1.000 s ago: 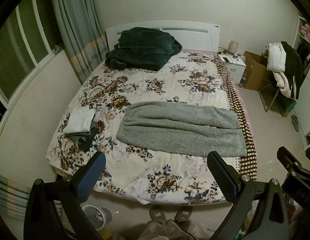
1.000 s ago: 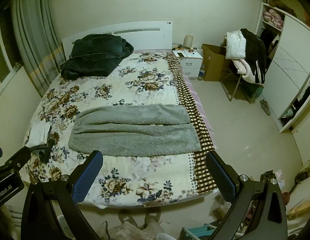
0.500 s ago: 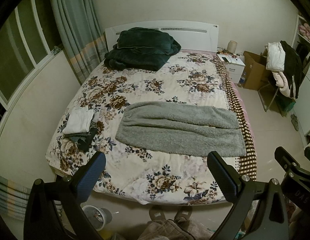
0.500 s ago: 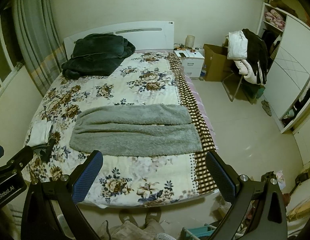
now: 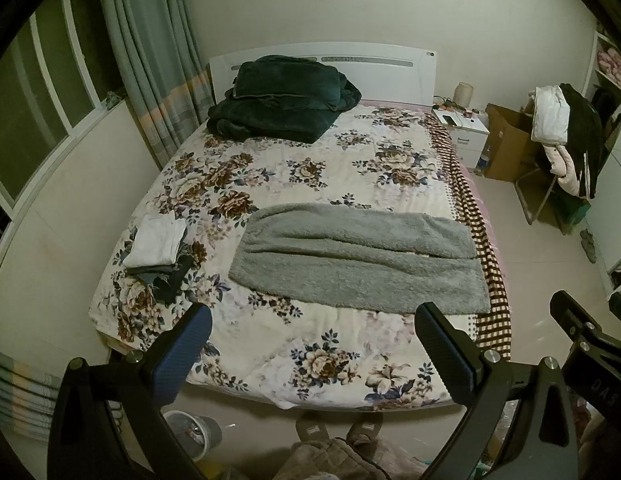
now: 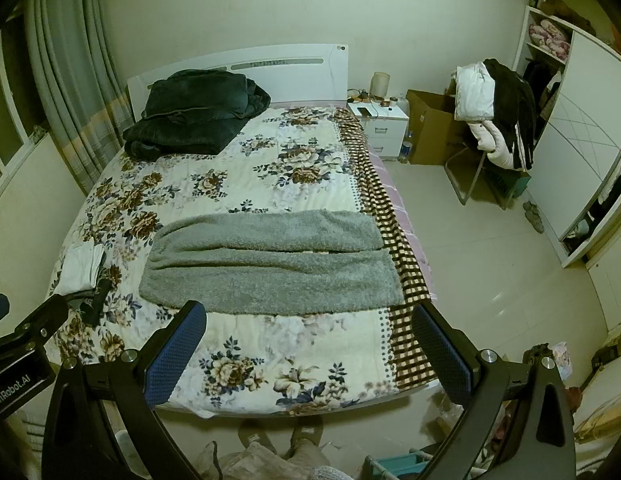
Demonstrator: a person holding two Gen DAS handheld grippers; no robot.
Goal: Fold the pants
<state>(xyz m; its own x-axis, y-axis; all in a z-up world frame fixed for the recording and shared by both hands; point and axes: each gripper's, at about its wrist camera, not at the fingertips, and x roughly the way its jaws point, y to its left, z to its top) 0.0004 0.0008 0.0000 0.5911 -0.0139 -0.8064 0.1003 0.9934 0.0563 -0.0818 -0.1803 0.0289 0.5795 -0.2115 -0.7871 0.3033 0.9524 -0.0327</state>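
I see the grey pants (image 5: 358,264) lying flat on the bed (image 5: 270,344), long axis crosswise ahead of both claws, leg ends pointing right. My left claw (image 5: 310,344) and right claw (image 6: 310,340) hang spread wide, holding nothing, short of the fabric.

The bed with the floral quilt (image 5: 270,344) carries everything: the grey fleece pants (image 5: 358,260) lie flat across its middle, legs toward its right edge. Left of the pants on the bed sits a small stack of folded white and dark clothes (image 5: 156,248). Behind the pants, against the white headboard (image 5: 410,70), lies a dark green folded blanket (image 5: 278,100). Right of the headboard stands a white nightstand (image 5: 466,132), then a brown cardboard box (image 5: 506,148).
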